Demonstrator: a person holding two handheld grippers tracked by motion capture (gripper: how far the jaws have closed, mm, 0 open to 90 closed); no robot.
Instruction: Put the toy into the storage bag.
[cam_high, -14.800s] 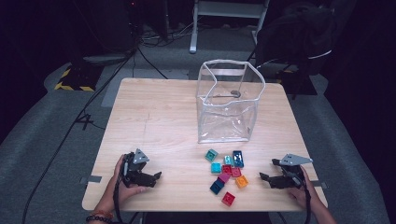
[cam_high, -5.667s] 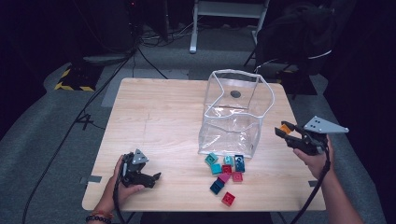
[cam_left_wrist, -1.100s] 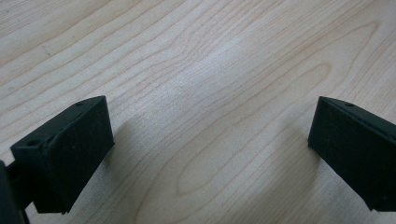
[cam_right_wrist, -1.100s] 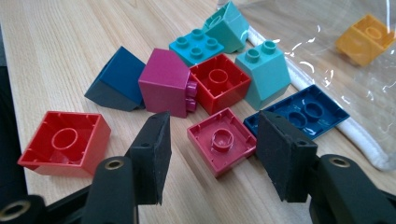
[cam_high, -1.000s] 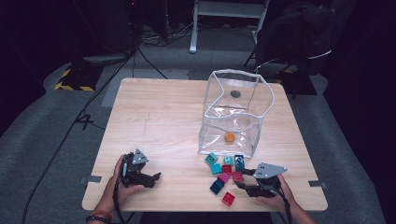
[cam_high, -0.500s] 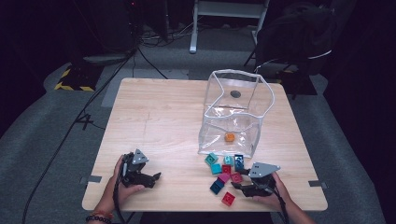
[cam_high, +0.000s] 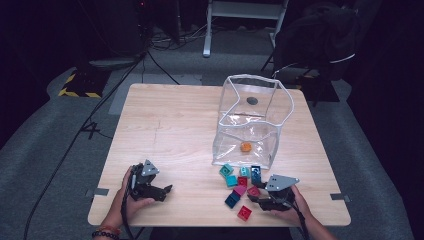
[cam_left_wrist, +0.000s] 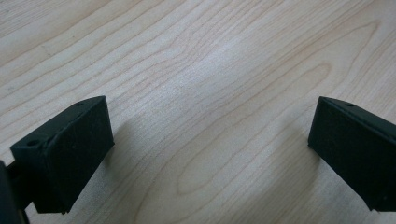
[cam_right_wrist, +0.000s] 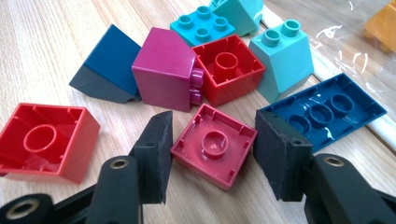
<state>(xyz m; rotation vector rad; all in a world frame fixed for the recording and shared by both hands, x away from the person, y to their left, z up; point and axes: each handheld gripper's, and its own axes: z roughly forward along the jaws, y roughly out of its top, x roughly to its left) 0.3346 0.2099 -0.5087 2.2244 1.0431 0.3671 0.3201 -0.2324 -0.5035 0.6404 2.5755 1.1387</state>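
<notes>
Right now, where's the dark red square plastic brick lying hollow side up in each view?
High view: dark red square plastic brick, near the front edge, right of centre.
Right gripper view: low centre.
Left gripper view: wooden tabletop.
Shared landmark: magenta plastic brick beside it.

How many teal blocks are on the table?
3: a studded teal block, a second teal block behind it by the bag, a paler sloped block beside the red block. Some may be hidden.
</notes>
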